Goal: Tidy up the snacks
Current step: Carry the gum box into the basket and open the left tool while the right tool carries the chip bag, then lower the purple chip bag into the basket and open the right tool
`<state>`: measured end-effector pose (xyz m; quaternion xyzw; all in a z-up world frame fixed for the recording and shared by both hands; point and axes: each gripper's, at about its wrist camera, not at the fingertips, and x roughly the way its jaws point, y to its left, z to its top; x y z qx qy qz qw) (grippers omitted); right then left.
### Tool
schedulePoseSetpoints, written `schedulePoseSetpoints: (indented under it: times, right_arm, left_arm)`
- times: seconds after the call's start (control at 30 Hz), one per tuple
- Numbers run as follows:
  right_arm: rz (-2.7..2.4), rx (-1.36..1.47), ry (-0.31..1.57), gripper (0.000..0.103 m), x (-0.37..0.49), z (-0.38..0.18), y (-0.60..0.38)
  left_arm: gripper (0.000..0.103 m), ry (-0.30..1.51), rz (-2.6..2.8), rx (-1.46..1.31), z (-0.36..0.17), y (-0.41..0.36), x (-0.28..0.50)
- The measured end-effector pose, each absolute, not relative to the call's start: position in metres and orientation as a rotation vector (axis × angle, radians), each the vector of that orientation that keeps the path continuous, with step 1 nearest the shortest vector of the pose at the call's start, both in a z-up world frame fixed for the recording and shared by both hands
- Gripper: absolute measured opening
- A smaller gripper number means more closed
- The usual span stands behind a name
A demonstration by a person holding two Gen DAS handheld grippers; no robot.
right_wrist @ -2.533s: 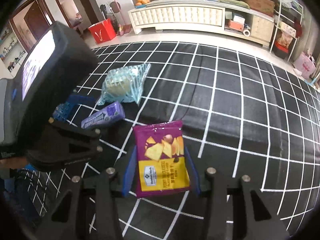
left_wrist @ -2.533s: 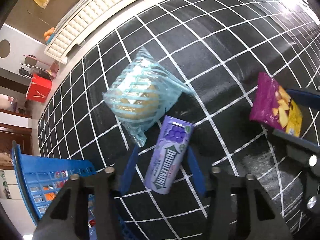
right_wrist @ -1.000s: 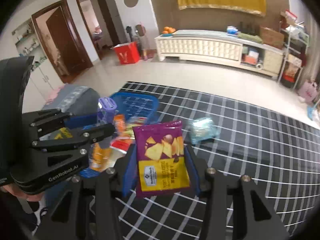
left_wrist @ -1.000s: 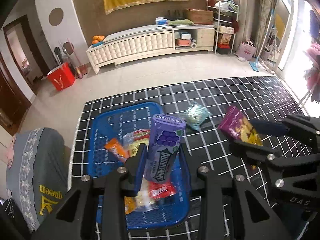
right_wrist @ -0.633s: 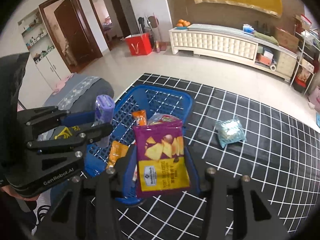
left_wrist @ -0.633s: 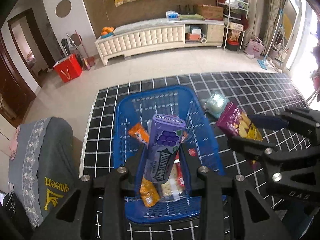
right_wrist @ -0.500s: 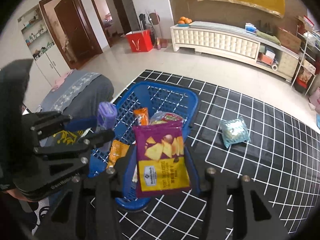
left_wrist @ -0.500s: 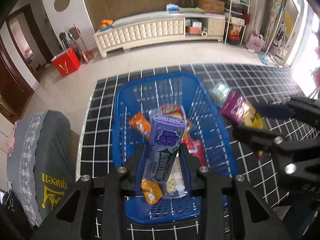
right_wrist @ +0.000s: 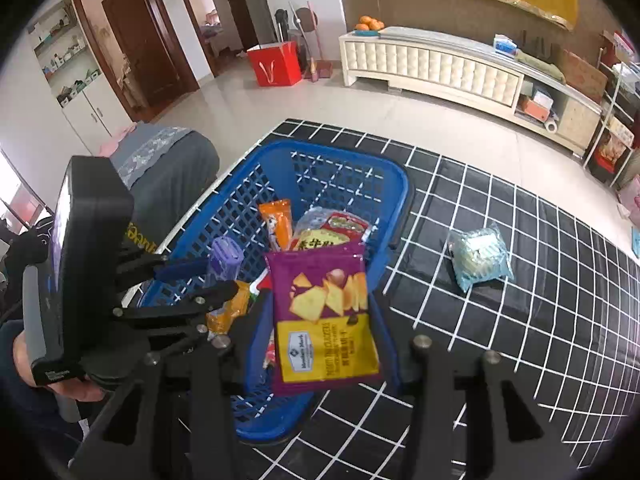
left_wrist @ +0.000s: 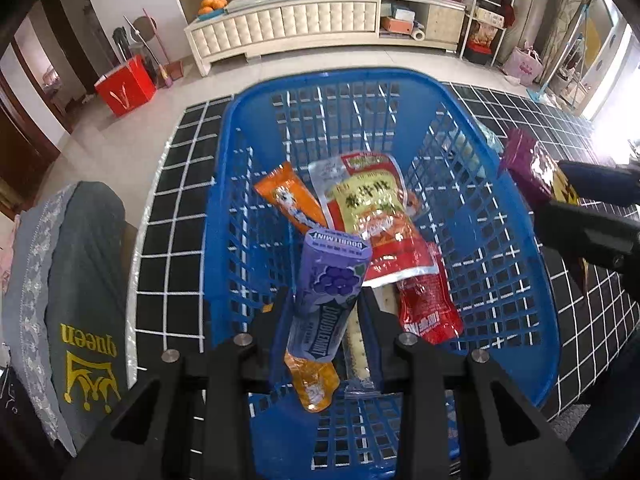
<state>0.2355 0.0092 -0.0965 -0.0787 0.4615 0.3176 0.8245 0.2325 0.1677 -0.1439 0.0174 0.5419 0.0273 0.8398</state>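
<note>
Now the left gripper point(left_wrist: 325, 305) is clamped on a purple gum pack point(left_wrist: 329, 293) above the blue basket point(left_wrist: 520, 240). Beside it, the right gripper point(right_wrist: 325, 322) grips a purple chip bag point(right_wrist: 324, 316) over the basket's near rim; a pale blue packet point(right_wrist: 478, 258) lies on the checked mat point(right_wrist: 540, 320).

Your black, white-gridded floor mat point(right_wrist: 520, 320) carries the blue plastic lattice basket point(right_wrist: 394, 184), and, well apart, a pale blue striped snack bag point(right_wrist: 478, 258).
</note>
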Motion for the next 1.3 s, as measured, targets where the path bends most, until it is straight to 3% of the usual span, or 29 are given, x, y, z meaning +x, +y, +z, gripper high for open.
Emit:
schedulePoseSetpoints:
  times: [0.13, 0.17, 0.2, 0.3, 0.4, 0.83, 1.3]
  right_arm:
    - [0.683, -0.175, 0.983, 0.052, 0.233, -0.096, 0.011]
    - [0.685, -0.176, 0.981, 0.052, 0.232, -0.096, 0.012]
    - [0.686, -0.176, 0.979, 0.052, 0.231, -0.095, 0.013]
    - [0.686, -0.178, 0.971, 0.052, 0.228, -0.092, 0.012]
    - [0.685, -0.175, 0.963, 0.052, 0.225, -0.087, 0.011]
    - [0.709, -0.177, 0.899, 0.052, 0.21, -0.06, 0.022]
    - [0.755, -0.168, 0.97, 0.052, 0.218, -0.082, 0.089]
  left_arm:
    - [0.032, 1.15, 0.075, 0.076, -0.148, 0.167, 0.231]
    - [0.035, 1.149, 0.079, 0.078, -0.148, 0.168, 0.23]
    - [0.046, 1.15, 0.083, 0.075, -0.147, 0.169, 0.23]
    - [0.052, 1.137, 0.065, 0.051, -0.14, 0.17, 0.227]
    - [0.065, 1.103, 0.096, 0.081, -0.128, 0.167, 0.222]
    - [0.077, 0.919, 0.077, 0.089, -0.063, 0.18, 0.187]
    - [0.081, 0.898, 0.129, -0.076, -0.074, 0.253, 0.162]
